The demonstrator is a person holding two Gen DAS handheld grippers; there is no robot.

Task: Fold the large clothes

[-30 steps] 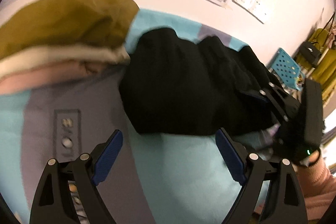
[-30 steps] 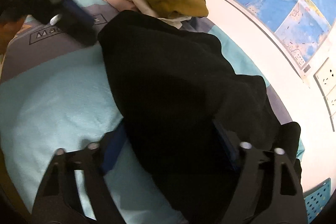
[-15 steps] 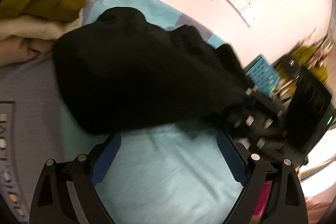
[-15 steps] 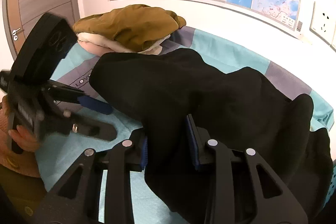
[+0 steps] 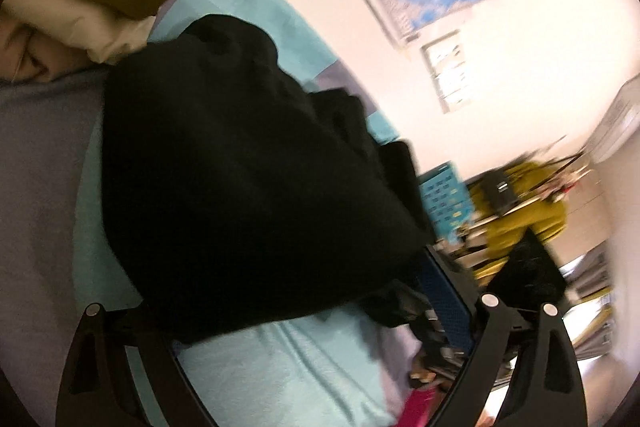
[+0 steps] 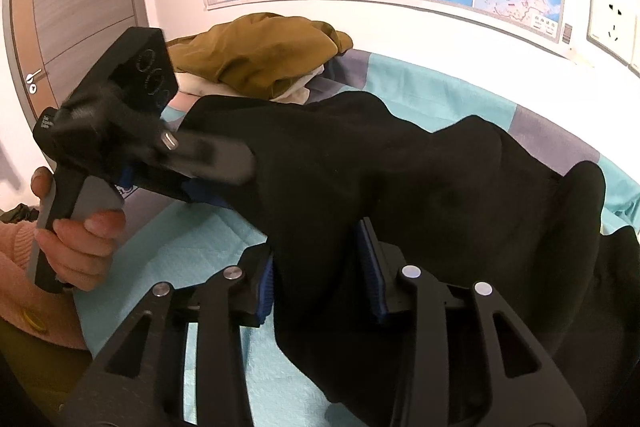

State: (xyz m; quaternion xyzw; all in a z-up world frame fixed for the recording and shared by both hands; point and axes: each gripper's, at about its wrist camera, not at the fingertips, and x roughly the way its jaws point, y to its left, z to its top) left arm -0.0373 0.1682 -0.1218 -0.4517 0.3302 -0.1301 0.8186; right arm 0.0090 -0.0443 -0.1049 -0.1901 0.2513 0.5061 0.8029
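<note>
Now right tongs (image 6: 320,277) half-closed, gripping black garment (image 6: 400,187); left tongs (image 5: 296,291) spread wide, opening around garment edge.

At the lower left of the right wrist view, a pink knitted sleeve (image 6: 16,247) is covering the wrist behind the left gripper (image 6: 216,183), which is showing matte black arms, silver screws, blue pads and a grey handle.

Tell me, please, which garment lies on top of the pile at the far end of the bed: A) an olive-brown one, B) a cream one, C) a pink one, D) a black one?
A: the olive-brown garment tops the pile, with cream fabric showing beneath it.
</note>
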